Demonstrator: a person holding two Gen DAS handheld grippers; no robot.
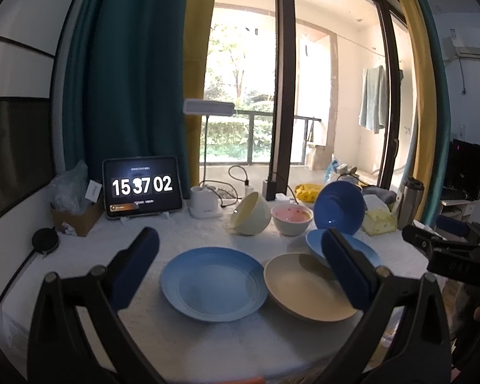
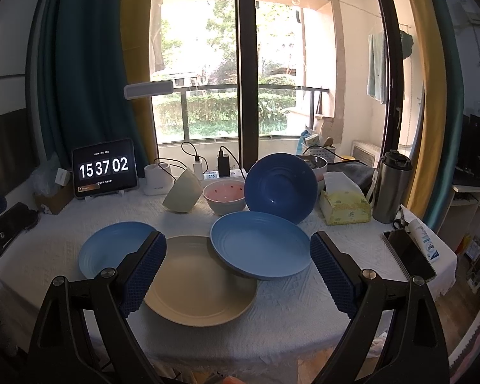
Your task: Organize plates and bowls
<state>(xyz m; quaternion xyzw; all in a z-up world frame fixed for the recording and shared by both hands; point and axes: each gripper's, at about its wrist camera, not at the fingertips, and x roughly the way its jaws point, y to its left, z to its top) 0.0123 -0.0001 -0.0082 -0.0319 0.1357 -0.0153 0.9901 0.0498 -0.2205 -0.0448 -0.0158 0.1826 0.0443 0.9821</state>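
On the white tablecloth lie a light blue plate (image 1: 212,283) (image 2: 112,249), a beige plate (image 1: 307,288) (image 2: 201,284) and a second blue plate (image 2: 260,244) (image 1: 364,251) whose edge rests on the beige one. Behind them a cream bowl (image 1: 251,214) (image 2: 182,195) lies tipped on its side, a pink bowl (image 1: 292,219) (image 2: 225,196) stands upright, and a dark blue plate (image 1: 339,208) (image 2: 281,187) leans on edge. My left gripper (image 1: 240,272) is open above the plates, holding nothing. My right gripper (image 2: 238,272) is open too, over the beige plate.
A tablet clock (image 1: 142,187) (image 2: 104,168), a lamp base (image 1: 204,203), a power strip with chargers (image 2: 220,166), a tissue box (image 2: 344,204), a steel tumbler (image 2: 392,185), a phone (image 2: 409,254) and a tube (image 2: 425,243) crowd the back and right. A cardboard box (image 1: 75,214) sits left.
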